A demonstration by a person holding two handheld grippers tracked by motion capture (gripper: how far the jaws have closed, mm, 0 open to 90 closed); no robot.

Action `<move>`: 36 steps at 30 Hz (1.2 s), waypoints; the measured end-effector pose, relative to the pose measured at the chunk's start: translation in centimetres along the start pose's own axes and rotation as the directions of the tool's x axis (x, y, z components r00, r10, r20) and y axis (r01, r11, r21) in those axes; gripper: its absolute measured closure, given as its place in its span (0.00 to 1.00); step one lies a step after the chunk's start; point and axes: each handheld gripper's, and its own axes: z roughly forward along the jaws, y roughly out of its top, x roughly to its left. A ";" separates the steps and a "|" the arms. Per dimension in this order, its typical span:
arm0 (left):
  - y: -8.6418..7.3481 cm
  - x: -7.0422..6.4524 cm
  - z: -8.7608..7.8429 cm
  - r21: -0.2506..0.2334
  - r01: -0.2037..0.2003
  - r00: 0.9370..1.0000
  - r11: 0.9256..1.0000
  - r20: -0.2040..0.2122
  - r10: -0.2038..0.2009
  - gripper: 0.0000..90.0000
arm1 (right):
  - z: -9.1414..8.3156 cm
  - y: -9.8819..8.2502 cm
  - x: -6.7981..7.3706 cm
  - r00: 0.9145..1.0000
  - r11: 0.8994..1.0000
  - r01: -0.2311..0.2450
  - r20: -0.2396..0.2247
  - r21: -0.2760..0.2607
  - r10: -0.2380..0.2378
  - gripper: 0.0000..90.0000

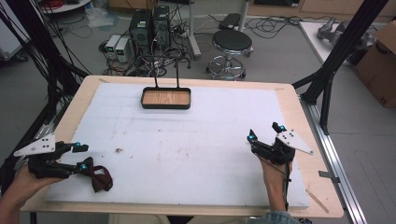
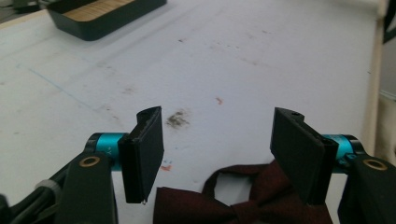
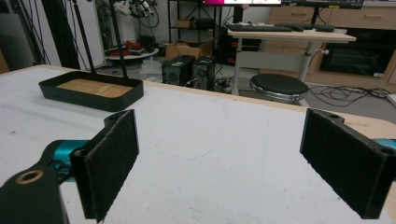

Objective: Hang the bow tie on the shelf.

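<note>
Dark red bow tie (image 2: 243, 205) lies at the bench's (image 1: 187, 154) near left corner, just under the left gripper (image 1: 81, 157), whose jaws stand wide. Right gripper (image 1: 265, 132) is wide and empty. Closing on only a loose loop could let the fabric slip free

You find no legible text, label, brand or number anywhere; any markings on surfaces are too blurred to read.
</note>
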 end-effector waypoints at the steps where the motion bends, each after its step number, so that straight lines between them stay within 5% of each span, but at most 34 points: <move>1: -0.2 0.0 0.0 0.001 -0.005 1.000 1.000 0.016 0.005 0.41 | 0.0 0.0 0.0 1.000 1.000 -0.002 0.000 0.000 0.002 0.12; 13: -2.0 -0.4 0.4 0.005 -0.082 0.985 0.997 0.151 0.080 0.48 | 0.1 0.0 -0.1 1.000 1.000 0.005 -0.008 0.006 -0.005 0.12; 18: -2.2 -0.5 0.8 0.025 -0.100 0.982 0.995 0.165 0.095 0.49 | 0.1 0.0 0.0 1.000 1.000 0.001 -0.008 0.012 -0.001 0.12; 25: -3.2 -0.2 1.5 0.089 -0.092 0.986 0.992 0.147 0.078 0.51 | 0.2 -0.1 0.0 1.000 1.000 0.000 -0.010 0.014 0.000 0.12; 31: -3.5 0.0 1.7 0.089 -0.085 0.985 0.992 0.157 0.070 0.53 | 0.1 -0.1 -0.1 1.000 1.000 -0.010 -0.016 0.008 0.010 0.12; 36: -3.9 -0.1 2.0 0.108 -0.090 0.979 0.990 0.192 0.068 0.59 | 0.1 -0.1 0.0 1.000 1.000 -0.012 -0.019 0.011 0.012 0.12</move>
